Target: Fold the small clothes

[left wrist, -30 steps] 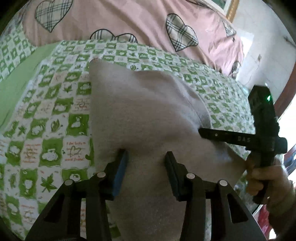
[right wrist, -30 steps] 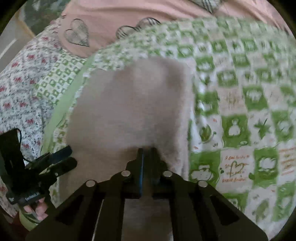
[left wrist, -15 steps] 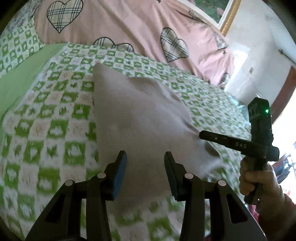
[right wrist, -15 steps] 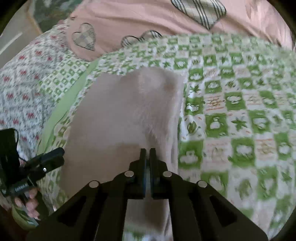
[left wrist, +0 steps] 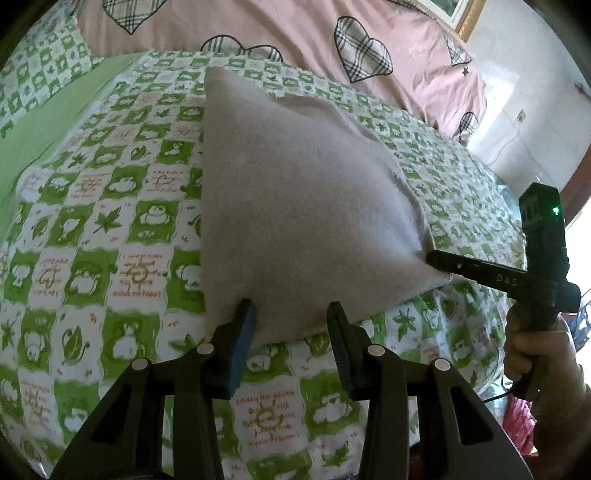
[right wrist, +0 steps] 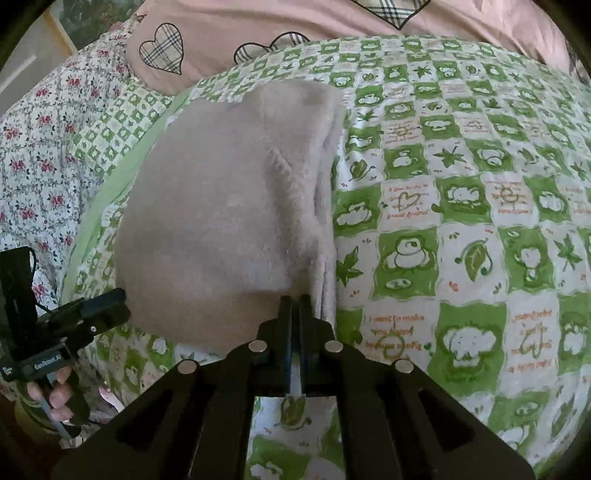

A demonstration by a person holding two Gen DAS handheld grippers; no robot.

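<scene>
A beige fleece garment (left wrist: 295, 206) lies folded on the green-and-white checked bedspread (left wrist: 110, 221); it also shows in the right wrist view (right wrist: 221, 221). My left gripper (left wrist: 291, 314) is open, its fingers straddling the garment's near edge without pinching it. My right gripper (right wrist: 294, 301) is shut on the garment's near right corner, holding the cloth slightly raised. In the left wrist view the right gripper (left wrist: 436, 258) shows pinching that corner at the right. The left gripper (right wrist: 110, 299) shows at the garment's left edge in the right wrist view.
A pink quilt with plaid hearts (left wrist: 295, 33) lies bunched at the back. A floral sheet (right wrist: 44, 147) covers the left side. A plain green strip (left wrist: 55, 122) borders the bedspread. A white wall (left wrist: 535, 92) stands beyond the bed's right edge.
Both grippers have pulled back toward me, so the garment's near edge now sits at the left fingertips instead of under them. The right gripper stays shut on the corner.
</scene>
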